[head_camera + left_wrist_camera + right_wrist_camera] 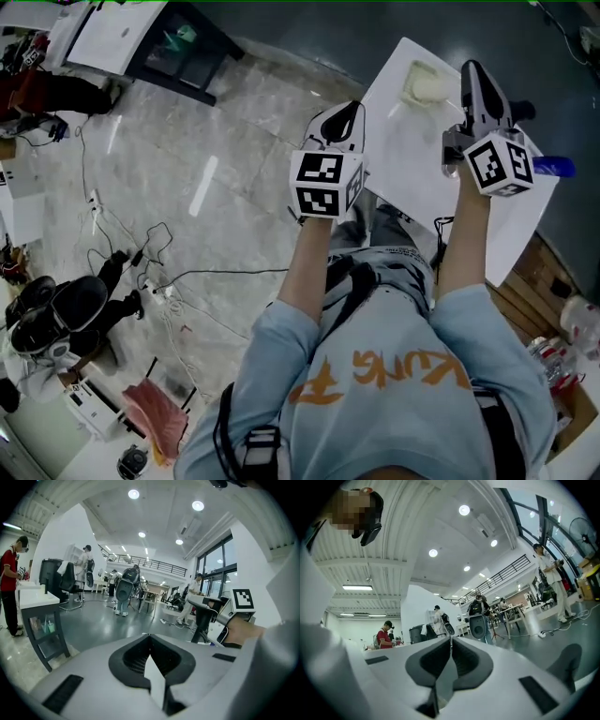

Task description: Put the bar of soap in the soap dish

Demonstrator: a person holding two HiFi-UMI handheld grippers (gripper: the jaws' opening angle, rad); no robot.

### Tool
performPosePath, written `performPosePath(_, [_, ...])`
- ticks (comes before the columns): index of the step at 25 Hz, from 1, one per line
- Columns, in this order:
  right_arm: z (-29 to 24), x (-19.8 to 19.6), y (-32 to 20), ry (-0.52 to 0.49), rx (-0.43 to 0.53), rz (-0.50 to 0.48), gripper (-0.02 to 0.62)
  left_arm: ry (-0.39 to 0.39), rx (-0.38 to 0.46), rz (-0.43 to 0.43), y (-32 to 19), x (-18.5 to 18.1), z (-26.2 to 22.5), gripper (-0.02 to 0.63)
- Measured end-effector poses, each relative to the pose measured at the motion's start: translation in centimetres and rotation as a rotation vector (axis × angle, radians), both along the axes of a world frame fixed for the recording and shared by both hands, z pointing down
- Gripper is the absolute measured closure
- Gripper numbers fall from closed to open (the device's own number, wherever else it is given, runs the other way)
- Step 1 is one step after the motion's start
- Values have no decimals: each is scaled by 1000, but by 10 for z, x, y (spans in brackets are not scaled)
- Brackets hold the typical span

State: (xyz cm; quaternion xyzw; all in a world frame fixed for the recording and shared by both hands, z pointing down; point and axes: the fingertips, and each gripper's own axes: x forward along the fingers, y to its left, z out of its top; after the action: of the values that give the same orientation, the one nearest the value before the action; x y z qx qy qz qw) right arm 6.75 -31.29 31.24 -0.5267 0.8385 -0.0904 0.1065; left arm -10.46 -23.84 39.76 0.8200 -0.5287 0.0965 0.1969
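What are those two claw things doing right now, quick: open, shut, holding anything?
Left gripper: closed, nothing between its jaws.
Right gripper: closed, nothing between its jaws.

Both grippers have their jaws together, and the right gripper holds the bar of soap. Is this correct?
Not fully. The right gripper is shut on nothing, as the right gripper view shows. In the head view the bar of soap lies in the soap dish on the white table. The left gripper is shut too.
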Motion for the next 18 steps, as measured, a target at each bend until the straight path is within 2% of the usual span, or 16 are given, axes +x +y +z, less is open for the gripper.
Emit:
performPosePath(4, [-9, -4, 25, -9, 17, 66, 560, -2, 52, 30, 3, -10, -15, 586])
performPosePath(9, [-21, 7, 45, 80, 15, 145, 560, 32, 123, 70, -3, -4, -45, 586])
performPosePath(18, [58, 40, 47, 270, -237, 216, 560, 90, 69, 101, -12, 22, -20, 586])
